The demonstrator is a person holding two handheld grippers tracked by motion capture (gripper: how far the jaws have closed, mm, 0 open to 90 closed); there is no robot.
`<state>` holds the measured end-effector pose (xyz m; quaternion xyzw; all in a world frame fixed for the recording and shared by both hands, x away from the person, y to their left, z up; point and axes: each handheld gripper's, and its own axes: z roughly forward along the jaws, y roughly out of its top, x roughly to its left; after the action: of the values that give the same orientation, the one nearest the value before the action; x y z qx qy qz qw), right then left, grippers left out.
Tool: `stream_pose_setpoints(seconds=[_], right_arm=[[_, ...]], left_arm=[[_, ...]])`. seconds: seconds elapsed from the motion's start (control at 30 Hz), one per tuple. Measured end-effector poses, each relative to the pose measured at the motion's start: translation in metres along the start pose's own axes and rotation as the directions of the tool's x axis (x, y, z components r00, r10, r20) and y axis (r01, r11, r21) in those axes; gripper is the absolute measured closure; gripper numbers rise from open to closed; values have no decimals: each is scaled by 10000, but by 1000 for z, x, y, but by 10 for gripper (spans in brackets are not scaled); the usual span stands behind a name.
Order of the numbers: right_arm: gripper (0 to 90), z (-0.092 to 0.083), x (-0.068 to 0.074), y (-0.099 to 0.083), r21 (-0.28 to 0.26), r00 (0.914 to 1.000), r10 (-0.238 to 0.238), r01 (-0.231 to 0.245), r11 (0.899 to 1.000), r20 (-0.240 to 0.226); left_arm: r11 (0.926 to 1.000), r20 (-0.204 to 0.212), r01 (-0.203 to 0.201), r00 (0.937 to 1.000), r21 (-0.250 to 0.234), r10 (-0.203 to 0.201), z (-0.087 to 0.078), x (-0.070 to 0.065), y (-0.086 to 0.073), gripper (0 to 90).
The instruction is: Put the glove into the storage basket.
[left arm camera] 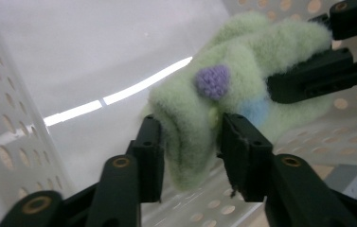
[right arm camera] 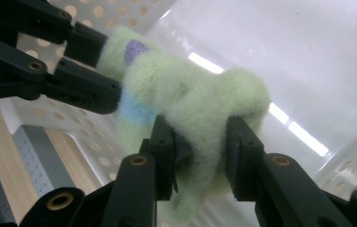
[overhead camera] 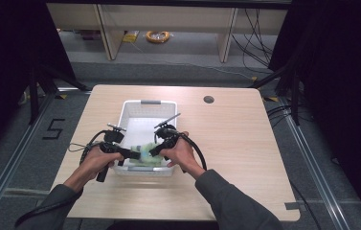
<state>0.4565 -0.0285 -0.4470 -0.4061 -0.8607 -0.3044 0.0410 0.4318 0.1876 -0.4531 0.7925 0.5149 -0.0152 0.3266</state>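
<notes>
Overhead, green fuzzy sock [overhead camera: 147, 157] half hidden in white basket [overhead camera: 131, 112], left claw [left arm camera: 188, 142] loosened around it, right claw [right arm camera: 200, 142] pinching it

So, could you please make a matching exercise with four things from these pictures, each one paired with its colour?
Things:
1. sock
2. basket
3. knob on the sock
4. table

Colours:
A. white
B. light wood
C. pale green
D. purple

Pairs: 1-C, 2-A, 3-D, 4-B
</notes>
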Motion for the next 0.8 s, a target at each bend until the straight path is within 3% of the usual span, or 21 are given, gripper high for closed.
stream_pose_setpoints(seconds=[0.2, 0.27, 0.37, 0.47, 0.5, 0.8], right_arm=[[643, 0, -2, -1, 160, 9997, 153, -156, 9997, 194], [588, 0, -3, 0, 145, 9997, 91, -95, 9999, 242], [534, -2, -3, 1, 50, 9978, -19, 16, 10000, 665], [464, -5, -5, 2, 45, 9986, -187, 185, 9998, 496], [445, -7, -4, 2, 56, 9988, -25, 22, 10000, 496], [394, -28, -8, 6, -598, 9989, -135, 163, 9981, 453]], left_arm=[[9988, -206, 178, 9996, -459, -187, -8, 0, 6, 446], [9975, -219, 287, 9993, -642, -302, -12, -1, 8, 419], [9953, -237, 349, 9990, -900, -372, -16, -4, 8, 392], [9955, -250, 237, 9993, -914, -261, -19, -7, 7, 367], [9948, -311, 228, 9992, -992, -260, -19, -8, 7, 359], [9917, -179, 337, 9992, -1238, -362, -23, -13, 1, 295]])
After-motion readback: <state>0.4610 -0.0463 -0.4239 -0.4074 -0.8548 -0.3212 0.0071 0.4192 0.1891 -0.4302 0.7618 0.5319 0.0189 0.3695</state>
